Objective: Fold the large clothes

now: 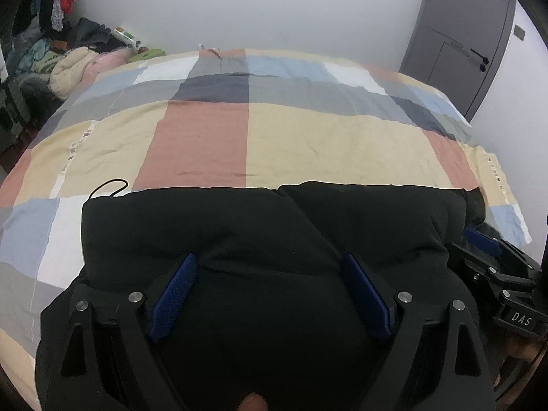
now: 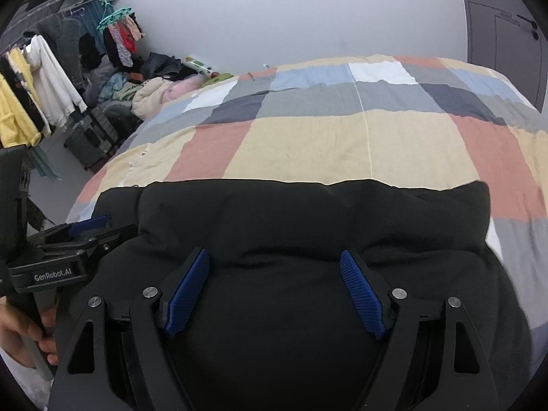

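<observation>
A black padded garment [image 1: 260,226] lies folded into a thick block on the checked bed cover, at its near edge; it also shows in the right wrist view [image 2: 308,219]. My left gripper [image 1: 270,263] is open, its blue pads [image 1: 178,291] spread wide over the garment's near part. My right gripper [image 2: 274,260] is open too, pads [image 2: 359,294] apart above the same black fabric. Each gripper shows at the edge of the other's view: the right one [image 1: 493,257] and the left one [image 2: 78,236].
The checked bed cover [image 1: 308,130] stretches far to a white wall. A heap of clothes [image 1: 68,65] and a clothes rack [image 2: 34,78] stand at the left of the bed. A grey door [image 1: 472,34] is at the far right.
</observation>
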The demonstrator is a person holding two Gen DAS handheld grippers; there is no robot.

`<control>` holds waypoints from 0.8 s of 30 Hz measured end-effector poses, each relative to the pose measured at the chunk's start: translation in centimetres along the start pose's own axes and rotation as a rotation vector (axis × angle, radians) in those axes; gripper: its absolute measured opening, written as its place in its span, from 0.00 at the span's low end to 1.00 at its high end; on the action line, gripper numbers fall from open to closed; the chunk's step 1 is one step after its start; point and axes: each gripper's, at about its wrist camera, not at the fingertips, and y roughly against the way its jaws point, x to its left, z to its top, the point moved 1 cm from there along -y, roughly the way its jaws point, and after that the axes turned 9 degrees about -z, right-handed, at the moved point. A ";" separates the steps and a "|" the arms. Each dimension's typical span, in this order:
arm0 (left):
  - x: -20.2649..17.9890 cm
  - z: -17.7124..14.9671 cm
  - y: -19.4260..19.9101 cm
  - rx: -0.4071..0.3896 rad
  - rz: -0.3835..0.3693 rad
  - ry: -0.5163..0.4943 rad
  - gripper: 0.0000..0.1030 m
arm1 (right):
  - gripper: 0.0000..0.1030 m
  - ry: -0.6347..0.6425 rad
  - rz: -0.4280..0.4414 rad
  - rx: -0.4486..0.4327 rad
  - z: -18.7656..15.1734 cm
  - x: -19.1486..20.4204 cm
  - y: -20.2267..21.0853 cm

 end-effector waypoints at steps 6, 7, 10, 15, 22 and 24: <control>0.1 0.6 -1.5 0.007 0.026 0.003 0.87 | 0.77 -0.005 0.002 0.014 0.5 -0.2 -2.2; 0.2 0.6 -1.7 0.010 0.027 0.006 0.87 | 0.77 -0.001 0.000 0.017 0.6 -0.2 -2.5; 0.2 0.6 -1.5 0.019 0.037 0.006 0.87 | 0.77 0.001 -0.007 0.022 0.4 -0.2 -2.5; 0.3 0.2 -0.1 0.024 0.049 0.008 0.87 | 0.76 0.007 0.004 0.008 0.1 -0.5 -0.2; 1.8 -1.1 3.1 -0.027 0.118 -0.001 0.87 | 0.76 0.036 -0.041 -0.064 -0.9 -2.2 4.2; 2.8 -1.7 3.9 -0.038 0.124 0.010 0.87 | 0.77 0.043 -0.072 -0.069 -1.5 -3.1 4.9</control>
